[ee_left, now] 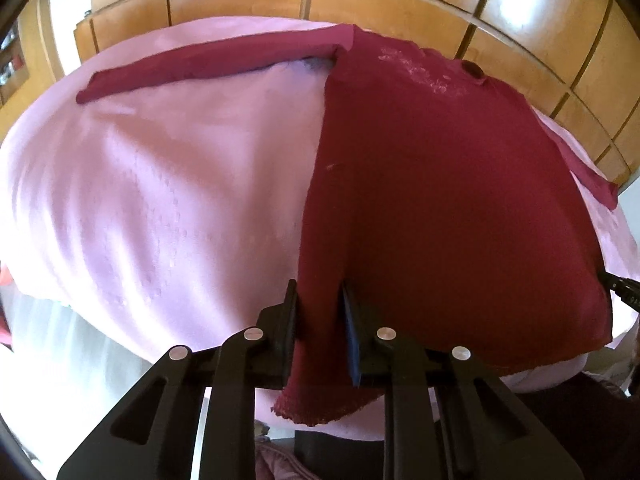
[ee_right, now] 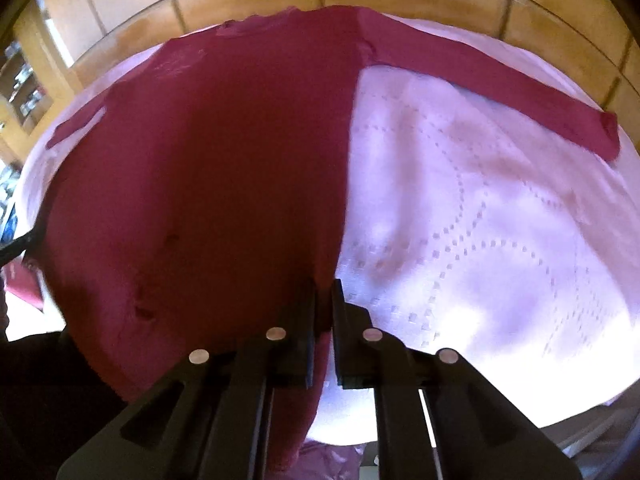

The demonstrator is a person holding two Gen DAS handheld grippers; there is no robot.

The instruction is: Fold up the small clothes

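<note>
A dark red long-sleeved shirt point(ee_left: 440, 180) lies flat on a pink bedspread point(ee_left: 160, 180), with a faint pale print near its collar. One sleeve point(ee_left: 200, 64) stretches out to the left in the left wrist view. My left gripper point(ee_left: 319, 294) is shut on the shirt's near left hem corner, and the cloth fills the gap between its fingers and hangs below them. In the right wrist view the shirt point(ee_right: 220, 160) fills the left half and its other sleeve point(ee_right: 500, 80) runs out to the right. My right gripper point(ee_right: 324, 286) is shut on the near right hem corner.
Wooden panelled wardrobe doors point(ee_left: 360, 0) stand behind the bed. The pink bedspread point(ee_right: 480, 220) has a dotted stitched pattern and spreads wide beside the shirt. The tip of the other gripper point(ee_left: 624, 292) shows at the right edge of the left wrist view.
</note>
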